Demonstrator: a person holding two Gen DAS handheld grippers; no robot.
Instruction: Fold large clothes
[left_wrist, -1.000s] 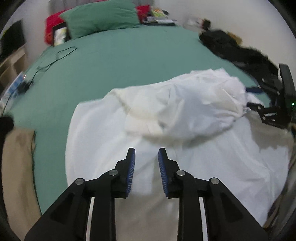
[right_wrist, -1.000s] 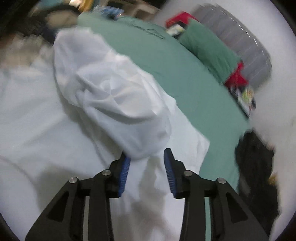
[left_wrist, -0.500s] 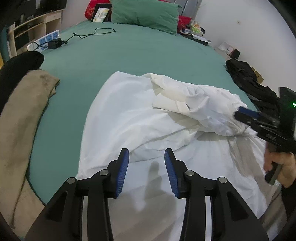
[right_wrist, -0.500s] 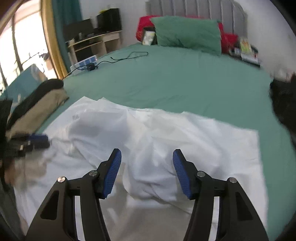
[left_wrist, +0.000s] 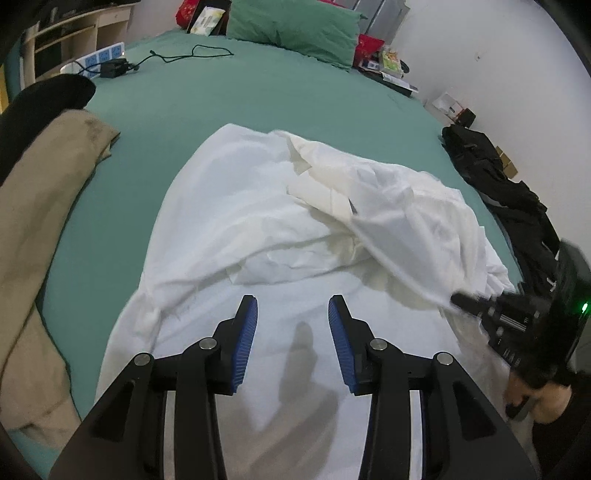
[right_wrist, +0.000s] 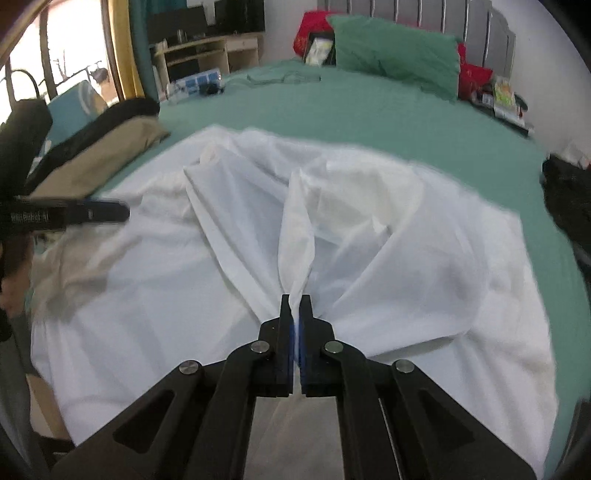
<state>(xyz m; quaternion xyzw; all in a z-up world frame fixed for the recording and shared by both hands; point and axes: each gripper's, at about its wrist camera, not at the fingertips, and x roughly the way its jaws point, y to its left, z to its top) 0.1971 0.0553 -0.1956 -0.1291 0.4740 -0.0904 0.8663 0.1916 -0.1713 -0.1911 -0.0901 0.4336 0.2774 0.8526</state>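
A large white garment (left_wrist: 258, 221) lies crumpled on a green bed (left_wrist: 258, 92); it also shows in the right wrist view (right_wrist: 369, 240). My left gripper (left_wrist: 293, 314) is open and empty, hovering over the garment's near part. My right gripper (right_wrist: 295, 306) is shut on a pinched fold of the white garment, which rises taut from the jaws. The right gripper also shows at the right edge of the left wrist view (left_wrist: 461, 301), at the garment's right side. The left gripper shows blurred in the right wrist view (right_wrist: 110, 212).
A tan garment (left_wrist: 37, 221) with a black one (left_wrist: 48, 96) lies at the bed's left edge. Black clothes (left_wrist: 498, 184) lie at the right edge. A green pillow (left_wrist: 295, 26), a charger cable (left_wrist: 184, 55) and boxes lie at the head.
My right gripper has closed on a fold of the white garment and pulls it taut. My left gripper has opened wider and stays over the near cloth.
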